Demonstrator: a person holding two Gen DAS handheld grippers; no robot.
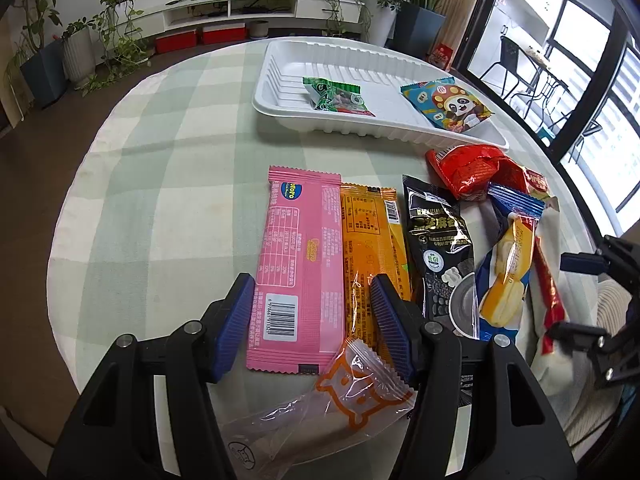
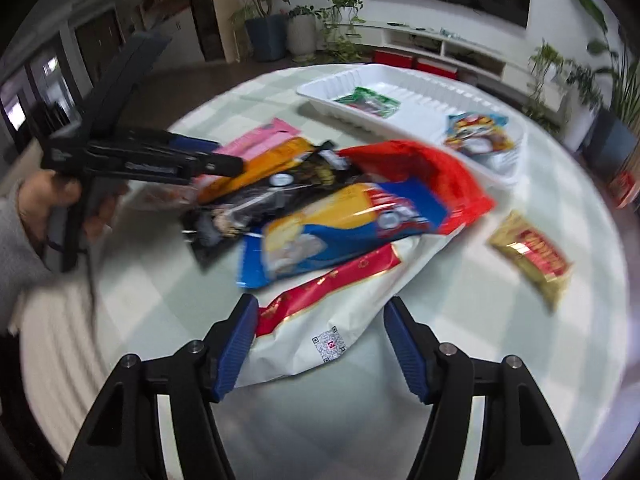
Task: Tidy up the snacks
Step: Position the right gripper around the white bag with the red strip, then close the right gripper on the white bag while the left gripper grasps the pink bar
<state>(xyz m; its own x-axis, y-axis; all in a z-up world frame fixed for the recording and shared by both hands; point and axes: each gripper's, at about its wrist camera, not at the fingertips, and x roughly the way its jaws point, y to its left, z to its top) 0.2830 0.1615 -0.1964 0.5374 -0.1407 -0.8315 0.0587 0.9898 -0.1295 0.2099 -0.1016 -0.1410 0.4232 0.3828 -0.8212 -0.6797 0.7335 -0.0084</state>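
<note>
We see a round table (image 1: 168, 168) in green-checked cloth bearing a white tray (image 1: 280, 68), pink packet (image 1: 300, 264), orange packet (image 1: 368, 240) and gold packet (image 2: 532, 256)

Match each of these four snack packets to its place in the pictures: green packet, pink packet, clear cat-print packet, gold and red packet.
Things:
1. green packet
2. pink packet
3. clear cat-print packet
4. gold and red packet

Places:
A. alone on the tablecloth, to the right of the pile in the right wrist view
B. lying in the white tray
C. nearest the left gripper, under its open jaws
D. flat on the tablecloth beside the orange packet

Pairs: 1-B, 2-D, 3-C, 4-A
</note>
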